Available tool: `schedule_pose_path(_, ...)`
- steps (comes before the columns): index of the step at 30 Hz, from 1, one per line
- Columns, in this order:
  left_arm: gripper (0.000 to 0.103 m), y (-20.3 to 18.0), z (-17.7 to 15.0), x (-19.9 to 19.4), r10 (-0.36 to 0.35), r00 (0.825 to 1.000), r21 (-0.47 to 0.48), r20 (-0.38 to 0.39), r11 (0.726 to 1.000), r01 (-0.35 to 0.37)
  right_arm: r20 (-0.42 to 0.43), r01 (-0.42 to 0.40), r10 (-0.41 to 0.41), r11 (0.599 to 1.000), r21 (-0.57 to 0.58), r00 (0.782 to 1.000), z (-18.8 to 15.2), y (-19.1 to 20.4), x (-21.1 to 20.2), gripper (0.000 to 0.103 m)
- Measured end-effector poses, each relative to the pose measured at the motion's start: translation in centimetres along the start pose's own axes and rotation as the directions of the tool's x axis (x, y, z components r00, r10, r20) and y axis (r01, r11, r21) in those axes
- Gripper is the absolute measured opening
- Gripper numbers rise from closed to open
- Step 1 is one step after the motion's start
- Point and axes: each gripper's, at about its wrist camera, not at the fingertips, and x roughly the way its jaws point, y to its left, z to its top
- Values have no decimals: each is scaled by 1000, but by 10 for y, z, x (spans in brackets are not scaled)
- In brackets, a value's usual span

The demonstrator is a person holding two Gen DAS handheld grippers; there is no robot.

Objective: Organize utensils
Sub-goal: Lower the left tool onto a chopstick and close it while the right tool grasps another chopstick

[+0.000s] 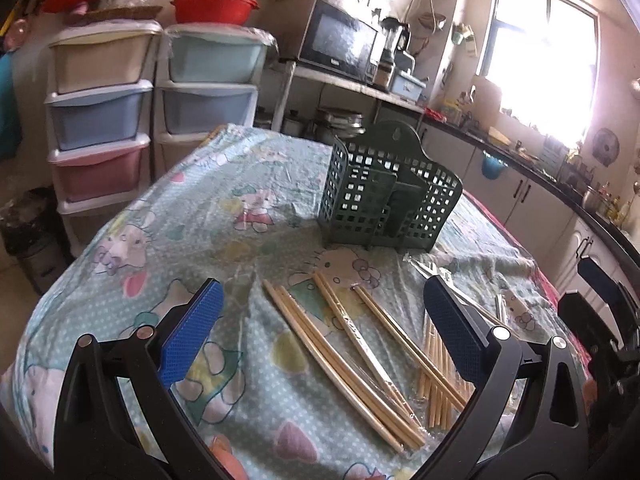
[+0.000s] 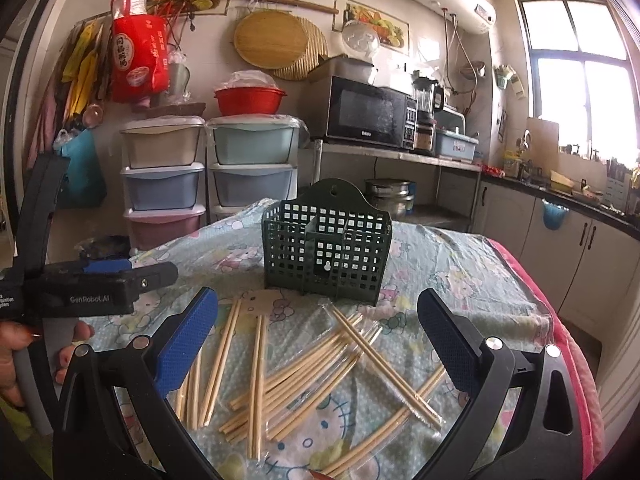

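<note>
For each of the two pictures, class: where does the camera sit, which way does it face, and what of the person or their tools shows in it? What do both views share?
Left wrist view: sits on the left claw, facing across the table toward the green holder; its open blue fingers and the right claw's edge show.
Right wrist view: sits on the right claw, facing the holder squarely; its open fingers, the left claw and a hand show.
Shared: holder, scattered chopsticks, patterned tablecloth, microwave.

Bamboo chopsticks scattered loose on table, just before upright empty green holder.
</note>
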Motion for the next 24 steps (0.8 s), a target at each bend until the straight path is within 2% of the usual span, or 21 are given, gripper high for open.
schedule_pose_path(3,92,3,4,12,-21,999,-13,-49,1000,20,-49,-12,13,1000,23,999,7,-9,14,97)
schedule_pose_path(6,84,7,6,25,-48,994,-27,-97,999,45,-101,-19,25,998,56,995,11,-19,29,96)
schedule_pose_path(10,68,11,5,41,-50,986,-47,-158,998,44,-190,-55,77,991,121,979,13,-35,53,87)
schedule_pose_path(12,64,16,4,49,-48,980,-66,-191,997,36,-227,-60,93,988,145,969,11,-42,64,82)
schedule_pose_path(15,55,22,2,56,-59,973,-84,-223,996,41,-256,-61,94,989,135,962,8,-43,72,72)
schedule_pose_path(17,45,24,2,61,-64,967,-91,-246,995,42,-280,-69,101,990,124,955,5,-43,79,65)
schedule_pose_path(19,40,26,1,66,-71,962,-105,-264,994,45,-299,-74,105,991,115,948,5,-42,83,58)
schedule_pose_path(22,39,31,0,74,-72,955,-127,-288,991,37,-316,-88,113,992,95,942,3,-40,89,50)
schedule_pose_path(24,34,35,0,79,-67,951,-142,-303,990,24,-327,-95,117,992,82,938,1,-40,93,46)
